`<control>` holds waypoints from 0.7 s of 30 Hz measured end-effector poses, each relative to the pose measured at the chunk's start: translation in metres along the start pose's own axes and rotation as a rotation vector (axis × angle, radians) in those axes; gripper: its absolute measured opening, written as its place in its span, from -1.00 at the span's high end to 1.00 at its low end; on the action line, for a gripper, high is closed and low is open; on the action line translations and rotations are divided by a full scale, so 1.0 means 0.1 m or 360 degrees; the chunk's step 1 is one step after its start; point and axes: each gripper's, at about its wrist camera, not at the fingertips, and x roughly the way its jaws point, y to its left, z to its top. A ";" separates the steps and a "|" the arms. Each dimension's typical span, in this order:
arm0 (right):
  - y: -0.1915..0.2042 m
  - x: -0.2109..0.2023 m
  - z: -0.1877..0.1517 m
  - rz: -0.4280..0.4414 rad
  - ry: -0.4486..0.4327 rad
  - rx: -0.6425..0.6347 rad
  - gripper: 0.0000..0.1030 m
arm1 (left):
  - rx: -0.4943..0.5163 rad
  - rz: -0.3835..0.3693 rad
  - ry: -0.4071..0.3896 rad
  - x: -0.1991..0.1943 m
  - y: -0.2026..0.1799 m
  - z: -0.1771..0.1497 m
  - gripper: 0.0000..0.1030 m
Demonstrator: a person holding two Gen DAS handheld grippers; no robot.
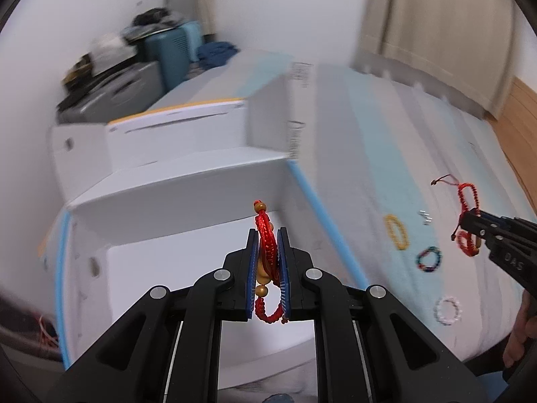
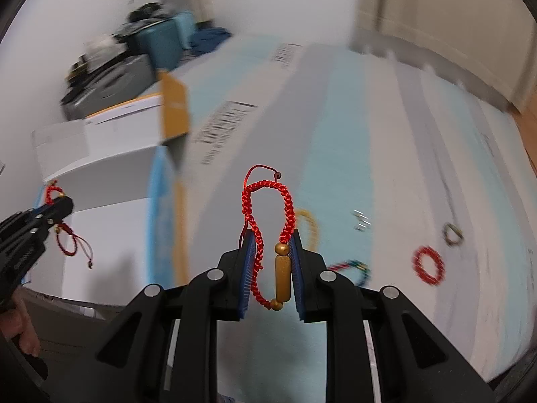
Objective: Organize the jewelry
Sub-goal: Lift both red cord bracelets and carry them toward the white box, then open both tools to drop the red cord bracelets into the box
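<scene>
Two tools, left (image 1: pixel 268 262) and right (image 2: pixel 271 268), each pinch one red bracelet (image 1: pixel 266 235) (image 2: pixel 268 208)

Even indoor light, motion-blurred fisheye surroundings

Left tongs (image 1: pixel 268 268) nearly closed, blue pads (image 1: pixel 253 268) pinching a red braided bracelet (image 1: pixel 266 235), fingers pointing forward and level. Right tongs (image 2: pixel 270 268) clamped too, pads (image 2: pixel 246 268) gripping a second red bracelet (image 2: pixel 268 208) by its gold bead. Both raised, well apart, left hand (image 2: pixel 20 332) and right hand (image 1: pixel 522 332) bare on the handles.
</scene>
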 end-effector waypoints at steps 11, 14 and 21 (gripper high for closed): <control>1.22 0.33 0.12 0.0176 0.0058 -0.0261 0.63 | -0.0217 0.0194 0.0073 0.00 0.96 -0.22 0.80; 1.49 0.52 0.10 0.0214 0.0124 -0.0308 0.63 | -0.0242 0.0224 0.0121 0.05 1.08 -0.29 0.79; 1.87 0.97 -0.05 0.0240 0.0324 -0.0377 0.62 | -0.0252 0.0175 0.0296 0.30 1.22 -0.43 0.79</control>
